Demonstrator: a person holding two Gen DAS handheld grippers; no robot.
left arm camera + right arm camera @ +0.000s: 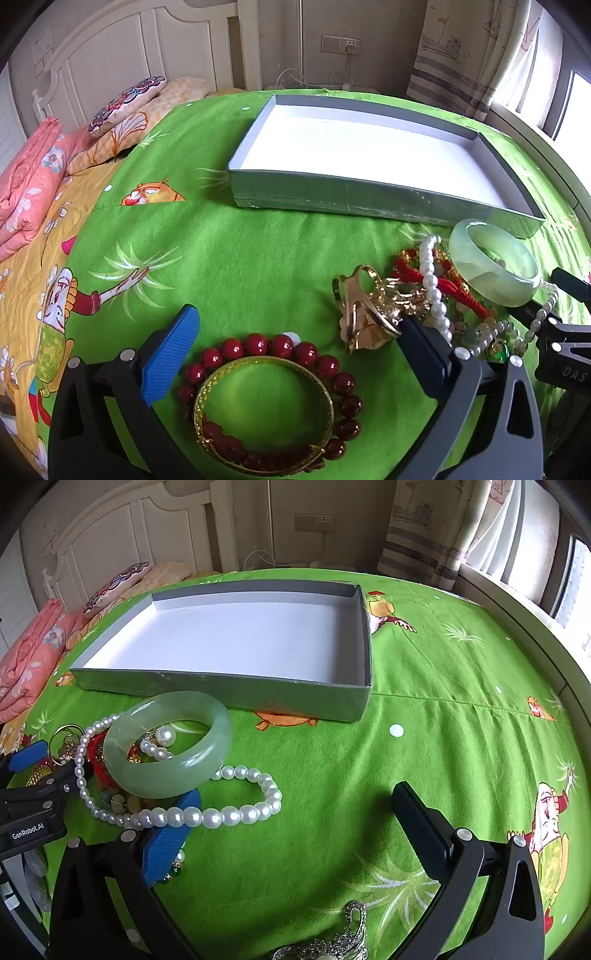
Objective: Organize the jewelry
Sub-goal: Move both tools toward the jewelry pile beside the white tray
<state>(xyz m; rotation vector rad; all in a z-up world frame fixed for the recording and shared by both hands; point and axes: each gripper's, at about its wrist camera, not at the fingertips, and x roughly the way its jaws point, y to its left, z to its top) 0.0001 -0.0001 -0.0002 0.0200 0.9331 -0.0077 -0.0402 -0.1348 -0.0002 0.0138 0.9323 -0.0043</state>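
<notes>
The left gripper (295, 343) tilts steeply downward with its jaws spread as wide as they go, nothing pressed between the blue-padded finger (168, 354) and the dark one opposite. The right gripper (295, 819) has the same downward pitch and the same wide-open jaws (its blue pad (170, 836) sits on the left of its own view). The two are close side by side, each showing at the edge of the other's camera.
</notes>
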